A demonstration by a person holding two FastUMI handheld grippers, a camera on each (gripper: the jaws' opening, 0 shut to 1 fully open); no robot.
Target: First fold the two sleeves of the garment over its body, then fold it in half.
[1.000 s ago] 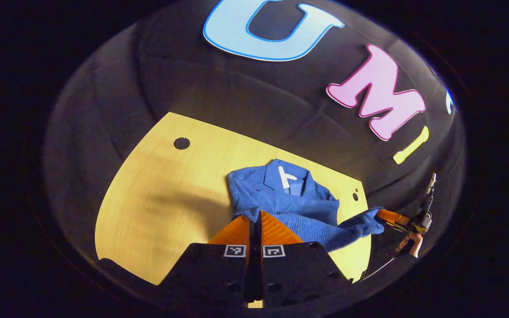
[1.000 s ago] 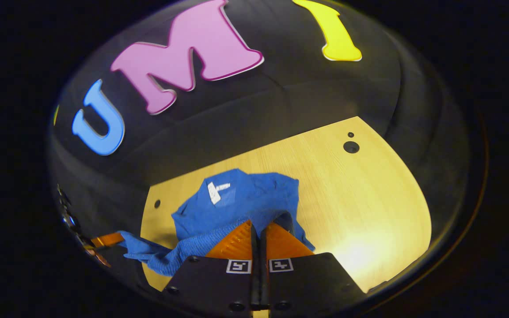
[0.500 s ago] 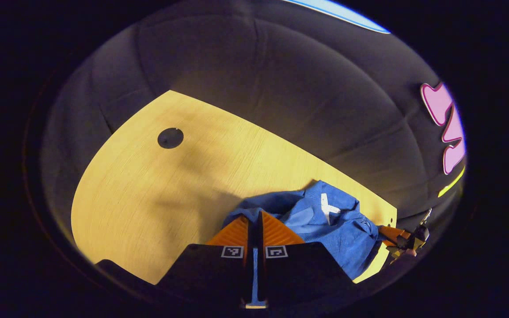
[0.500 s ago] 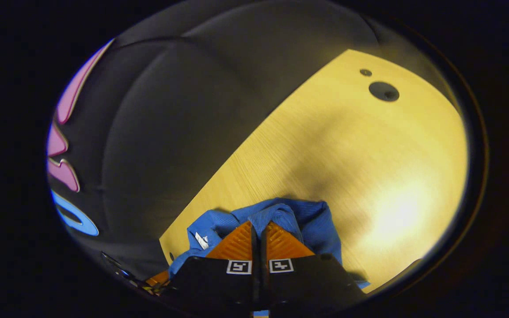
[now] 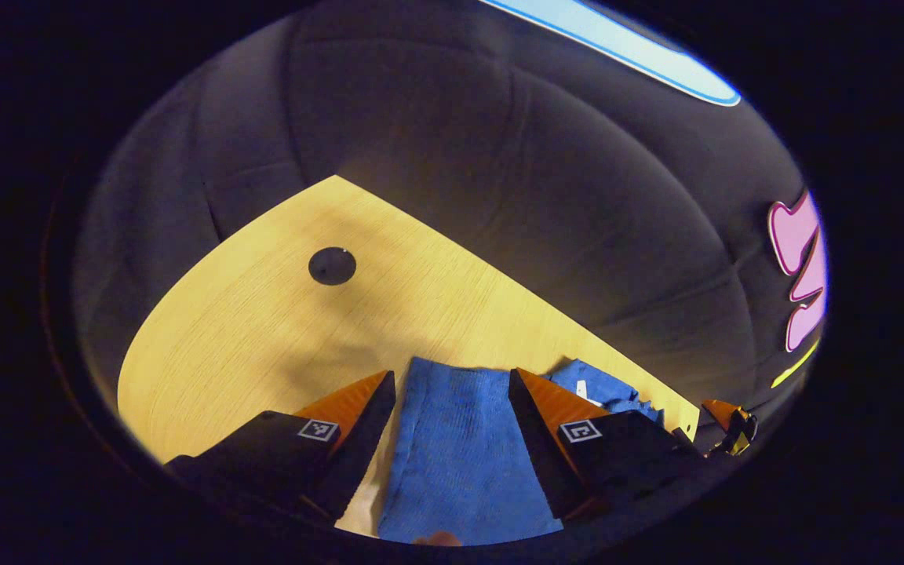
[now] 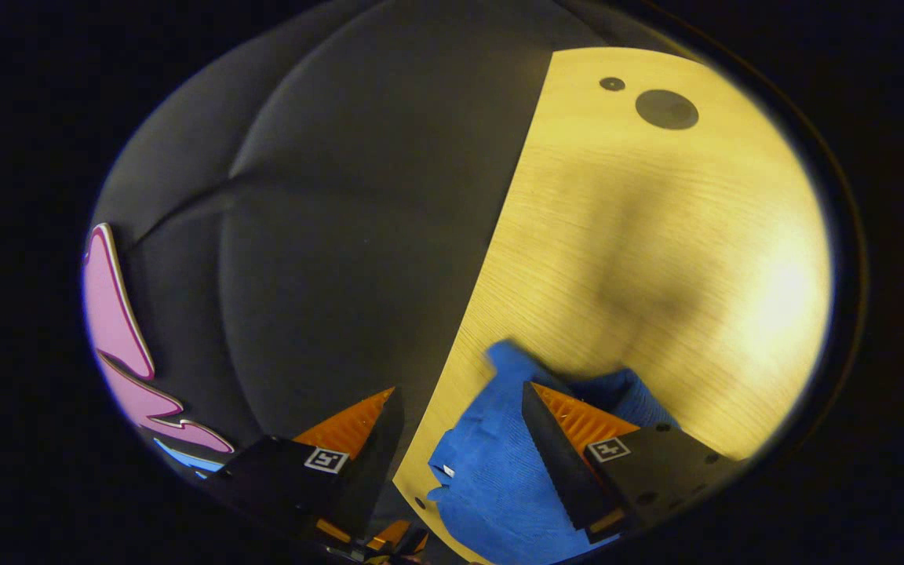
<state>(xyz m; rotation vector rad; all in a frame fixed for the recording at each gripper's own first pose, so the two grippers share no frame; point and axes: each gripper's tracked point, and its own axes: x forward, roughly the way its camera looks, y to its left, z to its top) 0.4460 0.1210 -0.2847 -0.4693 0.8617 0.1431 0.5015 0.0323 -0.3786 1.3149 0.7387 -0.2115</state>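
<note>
Garment (image 5: 452, 455), a blue knitted top, is seen lying on the tabletop (image 5: 264, 329) directly between the spread fingers of the left gripper (image 5: 452, 392), which is released and presses on nothing. A flat band of the knit runs straight ahead along the line of the fingers, its far edge ending just past the tips. Beyond the right-hand finger a bunched part of the cloth with a small white tag (image 5: 581, 390) can be made out, and farther off, at the tabletop's edge, part of the other gripper is glimpsed.

In the right gripper view, the right gripper (image 6: 460, 400) is likewise parted and empty. The garment (image 6: 491, 471) lies low between its fingers, bunched toward one finger, beside the tabletop's (image 6: 656, 235) edge. It is judged that both grippers are equally near the cloth. No containers are present. A dark round hole (image 6: 666, 109) is seen in the tabletop, well apart from the cloth.
</note>
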